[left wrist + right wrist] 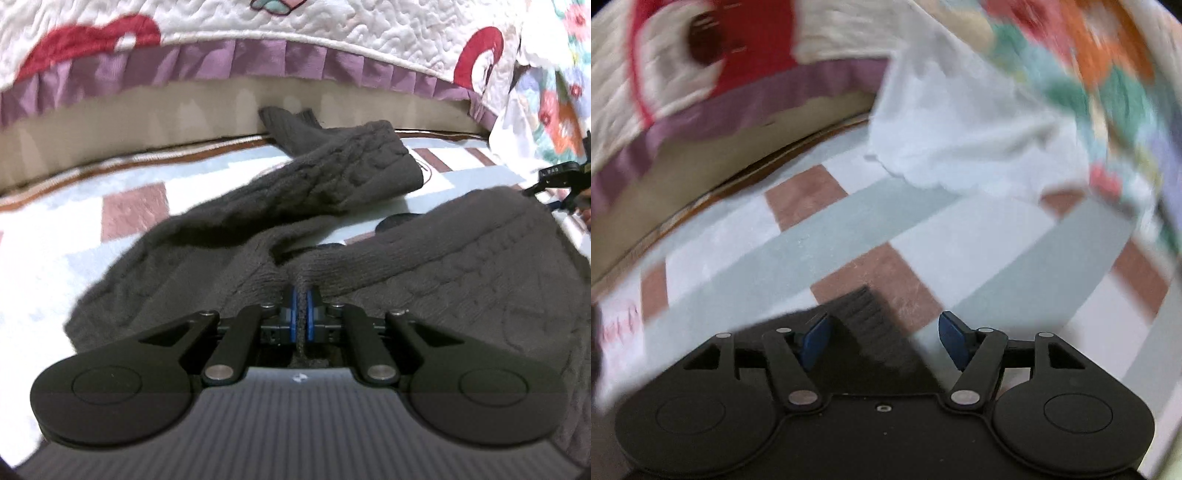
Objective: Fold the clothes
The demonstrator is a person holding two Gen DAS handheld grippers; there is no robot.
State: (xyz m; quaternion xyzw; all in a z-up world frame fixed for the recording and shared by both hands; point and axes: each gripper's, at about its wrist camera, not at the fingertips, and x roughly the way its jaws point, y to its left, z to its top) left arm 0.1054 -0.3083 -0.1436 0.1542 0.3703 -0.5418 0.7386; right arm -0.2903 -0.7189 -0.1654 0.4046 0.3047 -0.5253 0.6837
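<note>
On my left I had the left gripper (303, 314) clamped down to almost nothing on a bunched ridge of the dark brown cable-knit sweater (461, 266), the blue pads (292, 314) pinching the knit from both sides. The sweater lay spread on the checked bedsheet (74, 236), its body rumpled just ahead of my fingers and one sleeve (332, 177) running away towards the quilted coverlet with the purple frill (184, 70) that hung at the far edge. I judged the knit to be thick, soft and fairly heavy for a garment: it would sag and stretch if lifted by one point, and the loose yarn would not slip from the pads but might snag. The ribbed hems and the shoulder seams looked to me the best places to take it, since they hold their line better than the open cable panels.

On my right the right gripper (882, 332) stood wide, its blue pads (951, 338) well apart and pressing on nothing. A ribbed corner of the same sweater (864, 314) lay on the sheet between and below the jaws, untouched. Beyond it I saw a white cloth (960, 140) and a flowered fabric (1108, 74), both blurred. I reckoned that ribbed corner was the natural hold for this hand.
</note>
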